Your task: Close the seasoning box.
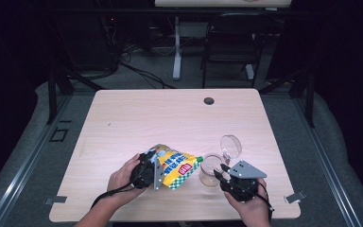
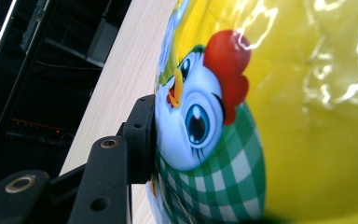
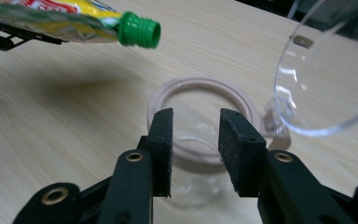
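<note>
A yellow pouch (image 1: 176, 165) printed with a cartoon chicken (image 2: 200, 116) lies tilted above the table, and my left gripper (image 1: 160, 170) is shut on it. One black pad (image 2: 142, 135) presses into the pouch's side. The pouch's green screw cap (image 3: 140, 30) points toward a small clear glass jar (image 1: 211, 170). The jar's pale rim (image 3: 205, 88) is uncovered and its hinged clear lid (image 1: 230, 146) stands swung back. My right gripper (image 1: 221, 171) hovers just in front of the jar. It is open (image 3: 196, 149), with nothing pressed between its pads.
The light wooden table (image 1: 170, 118) has a cable hole (image 1: 209, 100) near its far edge. Metal clips (image 1: 295, 197) sit at the near corners. A black chair (image 1: 231, 42) and cables stand on the floor beyond the table.
</note>
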The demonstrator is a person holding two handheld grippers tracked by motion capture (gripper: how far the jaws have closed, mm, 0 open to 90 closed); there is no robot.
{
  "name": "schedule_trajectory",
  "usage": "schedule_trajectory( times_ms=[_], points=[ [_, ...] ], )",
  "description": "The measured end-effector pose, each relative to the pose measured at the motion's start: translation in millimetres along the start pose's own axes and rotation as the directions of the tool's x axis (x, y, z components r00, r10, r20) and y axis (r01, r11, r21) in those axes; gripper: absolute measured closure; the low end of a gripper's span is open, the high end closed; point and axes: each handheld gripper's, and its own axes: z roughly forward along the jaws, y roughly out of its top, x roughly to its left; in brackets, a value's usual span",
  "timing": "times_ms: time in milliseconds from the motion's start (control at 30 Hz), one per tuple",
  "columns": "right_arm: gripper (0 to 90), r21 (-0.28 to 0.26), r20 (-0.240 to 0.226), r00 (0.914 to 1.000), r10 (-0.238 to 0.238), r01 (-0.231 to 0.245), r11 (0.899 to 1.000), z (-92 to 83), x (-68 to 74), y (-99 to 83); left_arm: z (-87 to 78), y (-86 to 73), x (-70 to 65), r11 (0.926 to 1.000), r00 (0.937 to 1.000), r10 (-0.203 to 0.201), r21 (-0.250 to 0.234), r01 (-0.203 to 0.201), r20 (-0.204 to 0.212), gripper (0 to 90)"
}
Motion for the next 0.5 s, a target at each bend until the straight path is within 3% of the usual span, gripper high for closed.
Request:
schedule_trajectory(
  times_ms=[133, 300, 500],
  points=[
    [65.6, -0.017, -0.015, 0.9998, -0.013, 0.013, 1.000, 3.7, -1.3, 7.8, 1.1, 3.8, 0.2, 0.9999, 0.9999, 0.013, 0.004, -0.013, -0.006, 54.8],
    [66.0, -0.024, -0.024, 0.9996, -0.013, 0.012, 1.000, 3.6, 0.1, 2.9, 0.6, 7.9, 0.2, 0.9993, 0.9994, 0.034, 0.018, -0.034, -0.011, 54.8],
    [69.0, -0.015, -0.027, 0.9977, -0.062, 0.061, 0.998, 7.8, 9.0, -3.2, -0.4, 13.5, -0.9, 0.9984, 0.9985, 0.049, 0.029, -0.049, -0.025, 54.8]
  ],
)
